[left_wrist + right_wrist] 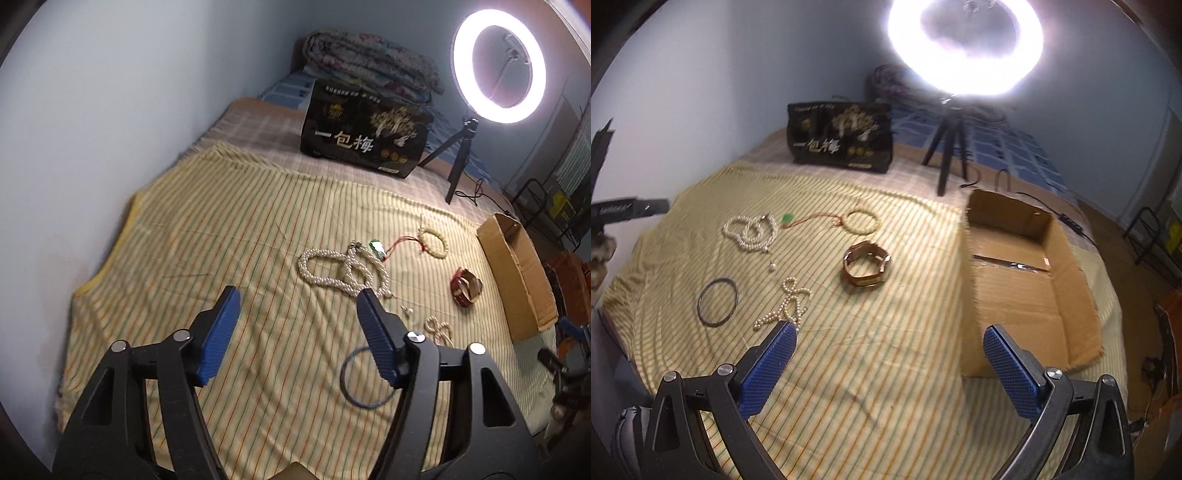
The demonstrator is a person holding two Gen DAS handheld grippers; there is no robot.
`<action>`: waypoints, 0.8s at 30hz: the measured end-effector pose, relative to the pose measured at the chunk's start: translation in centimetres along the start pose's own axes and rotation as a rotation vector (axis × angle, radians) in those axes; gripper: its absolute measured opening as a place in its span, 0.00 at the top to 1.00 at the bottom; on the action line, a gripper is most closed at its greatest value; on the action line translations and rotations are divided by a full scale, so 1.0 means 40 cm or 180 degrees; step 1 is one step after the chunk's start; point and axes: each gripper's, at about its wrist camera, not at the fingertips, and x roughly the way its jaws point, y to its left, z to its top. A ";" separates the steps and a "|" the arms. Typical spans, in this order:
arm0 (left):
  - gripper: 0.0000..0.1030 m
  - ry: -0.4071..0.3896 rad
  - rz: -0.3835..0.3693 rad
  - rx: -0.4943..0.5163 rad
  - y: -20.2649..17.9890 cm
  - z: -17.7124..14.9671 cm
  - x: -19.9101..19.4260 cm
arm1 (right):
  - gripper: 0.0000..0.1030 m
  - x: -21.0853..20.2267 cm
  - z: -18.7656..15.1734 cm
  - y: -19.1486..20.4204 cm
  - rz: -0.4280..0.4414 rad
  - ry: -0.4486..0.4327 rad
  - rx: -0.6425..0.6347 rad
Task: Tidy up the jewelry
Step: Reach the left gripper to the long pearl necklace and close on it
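- Jewelry lies loose on the bed left of the cardboard box (1027,280): pearl necklace (343,271), watch (866,267), bangle (717,301).
- Your left gripper (299,325) and right gripper (888,354) hang above with jaws released, empty, ready to pick.

You have a bed (849,406) covered with a yellow striped cloth (886,369). From the watch (866,267) at its centre: cardboard box (1034,295) at three o'clock, bead bracelet (862,221) at twelve, green pendant (787,218) at eleven, pearl necklace (750,232) at ten, dark bangle (717,301) and small pearl strand (788,304) at eight. Black printed box (842,142) and tripod (947,158) stand at the far end.
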 end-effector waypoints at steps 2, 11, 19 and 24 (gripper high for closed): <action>0.39 0.0094 -0.0044 -0.0042 0.007 0.017 0.048 | 0.05 0.020 0.006 0.009 0.0041 0.0031 -0.0030; 0.47 0.0455 -0.0127 -0.0094 0.012 0.043 0.231 | 0.12 0.115 0.014 0.067 0.0166 0.0167 -0.0250; 0.51 0.0544 -0.0032 0.0003 -0.019 0.044 0.312 | 0.16 0.168 0.013 0.078 0.0265 0.0280 -0.0216; 0.51 0.0512 0.0145 0.0162 -0.039 0.039 0.339 | 0.17 0.185 0.010 0.101 0.0343 0.0297 -0.0277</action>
